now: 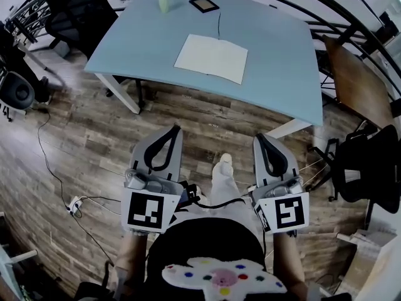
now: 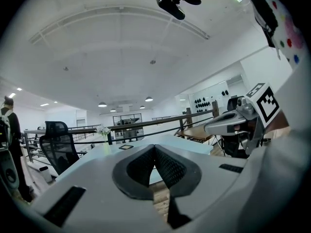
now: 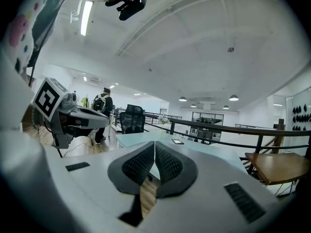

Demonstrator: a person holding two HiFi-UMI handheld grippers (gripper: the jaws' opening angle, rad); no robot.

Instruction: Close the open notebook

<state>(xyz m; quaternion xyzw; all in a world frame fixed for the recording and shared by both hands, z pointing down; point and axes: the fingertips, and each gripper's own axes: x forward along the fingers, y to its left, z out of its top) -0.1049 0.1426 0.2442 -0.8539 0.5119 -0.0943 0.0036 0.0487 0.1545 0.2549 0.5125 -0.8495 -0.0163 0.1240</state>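
- While it hangs over the wooden floor (image 1: 94, 149), the left gripper (image 1: 174, 129) has its 2 jaws pressed together with nothing between them.
- The right gripper (image 1: 260, 137) is just as tightly closed and empty, side by side with the left one.
- The notebook (image 1: 212, 58) lies open and flat on the blue table (image 1: 282, 74), well ahead of both grippers.
- 1 dark tablet (image 1: 204, 4) and 1 vase (image 1: 163, 2) sit beyond the notebook, farther from the grippers.
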